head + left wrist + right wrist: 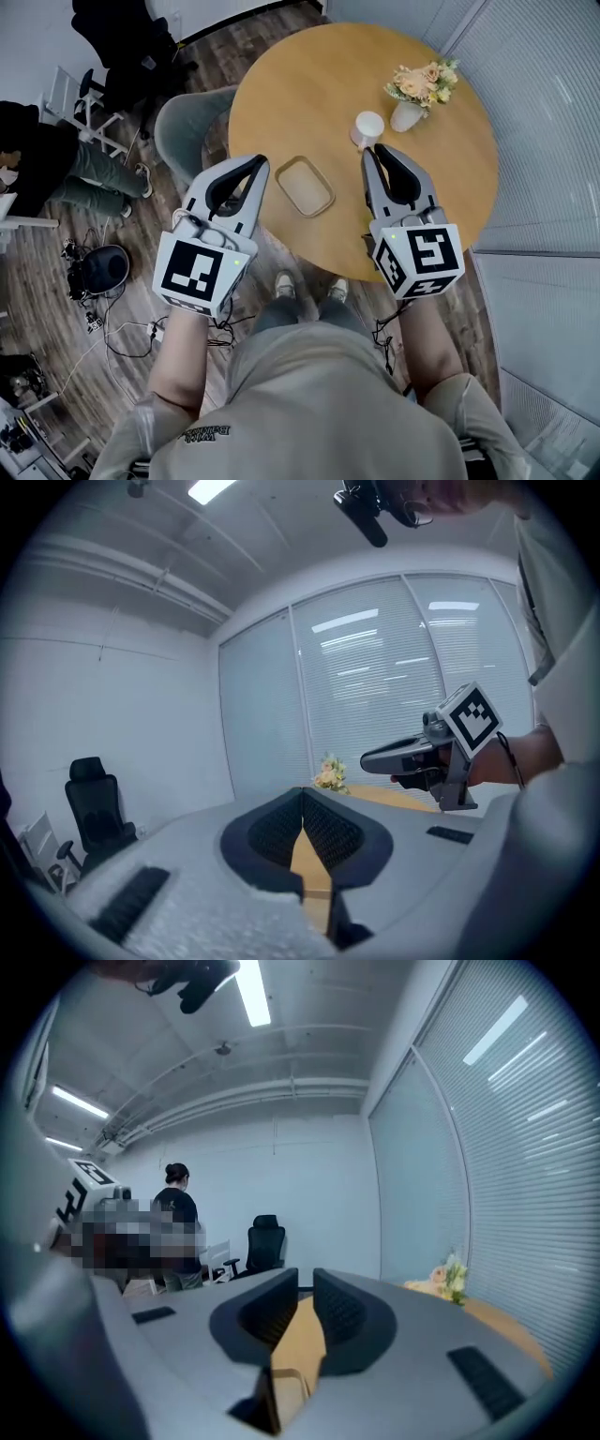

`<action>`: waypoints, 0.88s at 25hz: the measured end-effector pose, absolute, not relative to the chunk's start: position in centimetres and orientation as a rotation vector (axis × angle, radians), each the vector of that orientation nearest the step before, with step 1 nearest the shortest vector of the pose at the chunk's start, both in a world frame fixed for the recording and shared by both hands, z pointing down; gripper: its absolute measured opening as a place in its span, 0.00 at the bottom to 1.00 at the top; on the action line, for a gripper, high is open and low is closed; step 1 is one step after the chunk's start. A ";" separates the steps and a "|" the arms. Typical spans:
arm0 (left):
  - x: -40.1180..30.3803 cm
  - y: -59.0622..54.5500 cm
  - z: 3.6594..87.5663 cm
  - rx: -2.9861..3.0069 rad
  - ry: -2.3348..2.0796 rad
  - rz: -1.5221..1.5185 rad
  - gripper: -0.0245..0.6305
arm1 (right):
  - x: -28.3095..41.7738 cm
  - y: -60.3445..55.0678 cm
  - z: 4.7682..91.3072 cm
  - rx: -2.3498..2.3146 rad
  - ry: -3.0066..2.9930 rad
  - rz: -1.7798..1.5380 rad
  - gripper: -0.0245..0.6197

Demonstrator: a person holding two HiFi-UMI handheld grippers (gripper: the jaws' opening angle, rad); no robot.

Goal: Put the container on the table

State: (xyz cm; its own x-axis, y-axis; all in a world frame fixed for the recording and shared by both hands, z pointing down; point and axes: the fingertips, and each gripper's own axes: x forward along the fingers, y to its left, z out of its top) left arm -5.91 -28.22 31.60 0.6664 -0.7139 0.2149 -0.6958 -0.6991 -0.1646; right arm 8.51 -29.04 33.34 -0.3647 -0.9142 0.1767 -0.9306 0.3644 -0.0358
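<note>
Left claw pressed closed; right claw narrowly parted, both empty.

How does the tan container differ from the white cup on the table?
The container is tan, shallow and rectangular with rounded corners; the cup is white, round and taller. The container lies near the front edge of the table, beside the left gripper; the cup stands farther in, just beyond the tips of the right gripper. Both rest on the round wooden table, and neither is gripped.
</note>
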 end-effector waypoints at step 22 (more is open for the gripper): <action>-2.4 -19.1 26.2 -2.773 1.042 -0.313 0.07 | 10.1 -17.4 26.7 1.678 -2.572 -0.006 0.10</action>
State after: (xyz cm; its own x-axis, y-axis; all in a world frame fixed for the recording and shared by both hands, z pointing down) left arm -2.38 -19.11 26.19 0.7349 -0.6640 0.1378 -0.6298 -0.7437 -0.2244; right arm 10.06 -17.43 26.70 -0.4008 -0.9144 0.0572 -0.9141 0.4033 0.0418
